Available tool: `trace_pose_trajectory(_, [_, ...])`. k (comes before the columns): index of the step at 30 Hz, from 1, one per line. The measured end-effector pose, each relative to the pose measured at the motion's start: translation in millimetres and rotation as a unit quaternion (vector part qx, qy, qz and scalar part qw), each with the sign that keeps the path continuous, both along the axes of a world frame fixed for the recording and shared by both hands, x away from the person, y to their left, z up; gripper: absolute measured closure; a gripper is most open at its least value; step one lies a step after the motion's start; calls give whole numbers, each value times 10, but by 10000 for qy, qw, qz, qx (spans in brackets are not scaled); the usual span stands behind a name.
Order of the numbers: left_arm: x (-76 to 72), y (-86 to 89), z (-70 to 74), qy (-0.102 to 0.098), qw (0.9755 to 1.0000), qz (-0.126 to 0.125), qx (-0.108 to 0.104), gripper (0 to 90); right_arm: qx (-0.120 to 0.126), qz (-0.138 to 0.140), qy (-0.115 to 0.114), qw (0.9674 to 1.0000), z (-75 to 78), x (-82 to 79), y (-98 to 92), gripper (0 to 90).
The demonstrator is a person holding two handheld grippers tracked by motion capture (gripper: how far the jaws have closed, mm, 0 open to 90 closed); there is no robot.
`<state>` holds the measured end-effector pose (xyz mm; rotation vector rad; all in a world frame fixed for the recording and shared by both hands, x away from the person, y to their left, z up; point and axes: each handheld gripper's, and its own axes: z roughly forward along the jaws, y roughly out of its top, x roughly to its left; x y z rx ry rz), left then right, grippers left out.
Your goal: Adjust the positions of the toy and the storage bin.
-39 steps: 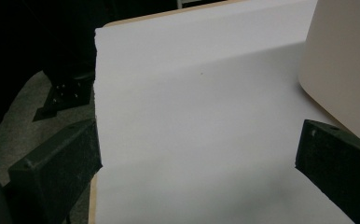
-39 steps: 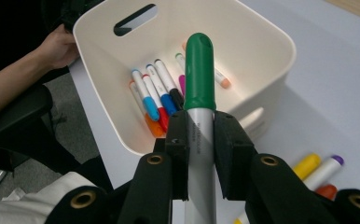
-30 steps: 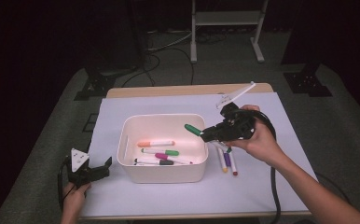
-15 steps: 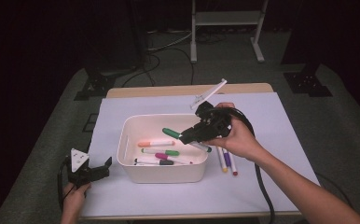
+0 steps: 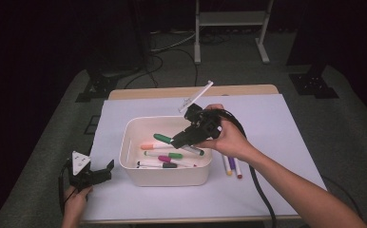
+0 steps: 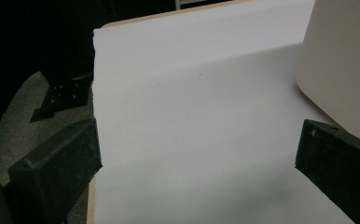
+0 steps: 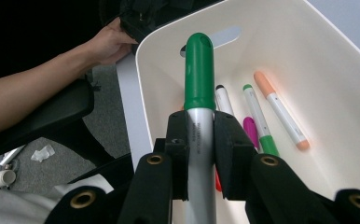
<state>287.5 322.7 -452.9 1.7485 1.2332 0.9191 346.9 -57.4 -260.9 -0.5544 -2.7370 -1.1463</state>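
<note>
Green-capped marker with a silver-grey barrel: clamped between the two black jaws of the right tool, cap end leading, barrel running back between the pads. In the high view the same marker hangs over the open top of the white rounded plastic bin, clear of the floor of the bin, cap pointing toward the bin's left wall. Judgement: the grip sits behind the cap so the marker can be let go lengthwise among the others; the step in hand looks like carrying it in for a drop. Already lying in the bin: an orange-capped white marker, a green-banded white marker, a black-tipped white one and a magenta one, roughly parallel, which leaves room along the near side. Two more markers, one yellow-ended and one purple, lie on the pale sheet covering the worktop, just right of the bin; probably next in line. Left tool: parked at the left edge of the worktop, jaws apart with nothing between them, near the bin but not touching it; seemingly waiting. The right gripper view gives the pad contact on the barrel and the slot handle in the bin's far wall, which the high view cannot resolve. The high view gives the marker's place over the bin and the markers outside. The left gripper view gives the bare sheet and the bin's outer wall.
</note>
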Motion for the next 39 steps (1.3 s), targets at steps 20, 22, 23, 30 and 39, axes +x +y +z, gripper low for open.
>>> trace_pose_trajectory(20, [0,-3,-1,-14,10000,-17,-25,0,-237,291,43,9993,-173,78,379,758])
trace_pose_trajectory(22, [0,-3,-2,-20,10000,-18,-27,0,-246,297,61,9992,-198,99,397,758])
trace_pose_trajectory(23, [0,-3,-2,-20,10000,-20,-27,0,-244,307,60,9992,-213,109,405,758])
trace_pose_trajectory(30, [0,-1,-1,-17,10000,-21,-23,0,-300,321,152,9989,-322,158,471,757])
trace_pose_trajectory(39, [1,4,-1,-24,10000,-34,-27,0,-319,425,240,9983,-449,189,566,758])
